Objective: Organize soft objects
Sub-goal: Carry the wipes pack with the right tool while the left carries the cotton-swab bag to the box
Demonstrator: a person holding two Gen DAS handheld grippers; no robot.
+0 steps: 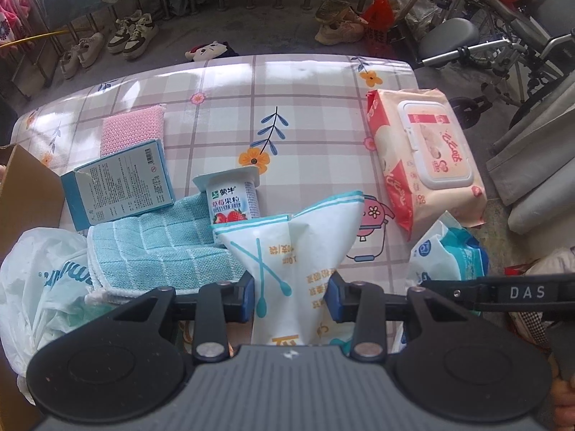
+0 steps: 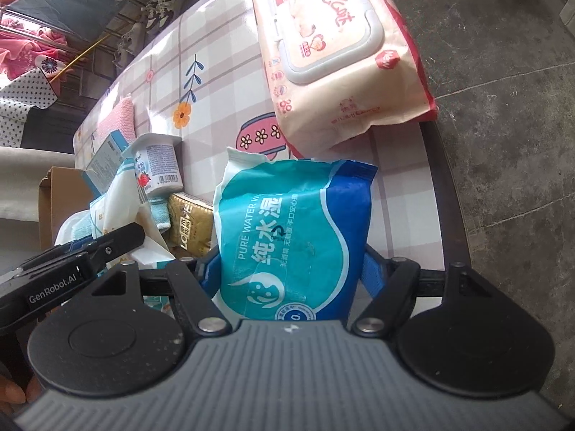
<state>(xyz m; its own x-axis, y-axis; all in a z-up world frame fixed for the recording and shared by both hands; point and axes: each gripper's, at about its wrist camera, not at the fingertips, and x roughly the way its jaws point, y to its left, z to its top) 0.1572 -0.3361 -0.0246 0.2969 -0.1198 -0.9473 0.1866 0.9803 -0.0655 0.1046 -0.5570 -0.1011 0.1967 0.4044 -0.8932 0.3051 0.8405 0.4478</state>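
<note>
My left gripper (image 1: 290, 298) is shut on a white cotton swab bag (image 1: 291, 251) and holds it upright over the near table edge. My right gripper (image 2: 287, 269) is shut on a blue wet wipes pack (image 2: 291, 230), which also shows in the left wrist view (image 1: 449, 251). A large pink wet wipes pack (image 1: 424, 154) lies flat at the table's right edge, also in the right wrist view (image 2: 334, 50). A blue cloth (image 1: 158, 248) lies at the near left and a pink sponge cloth (image 1: 131, 125) farther back.
A yogurt cup (image 1: 231, 197) and a blue carton box (image 1: 118, 186) rest on the blue cloth. A cardboard box (image 1: 21, 194) and white plastic bag (image 1: 32, 280) sit at the left. A gold packet (image 2: 188, 226) lies by the cup. Wheelchair (image 1: 503, 36) stands right.
</note>
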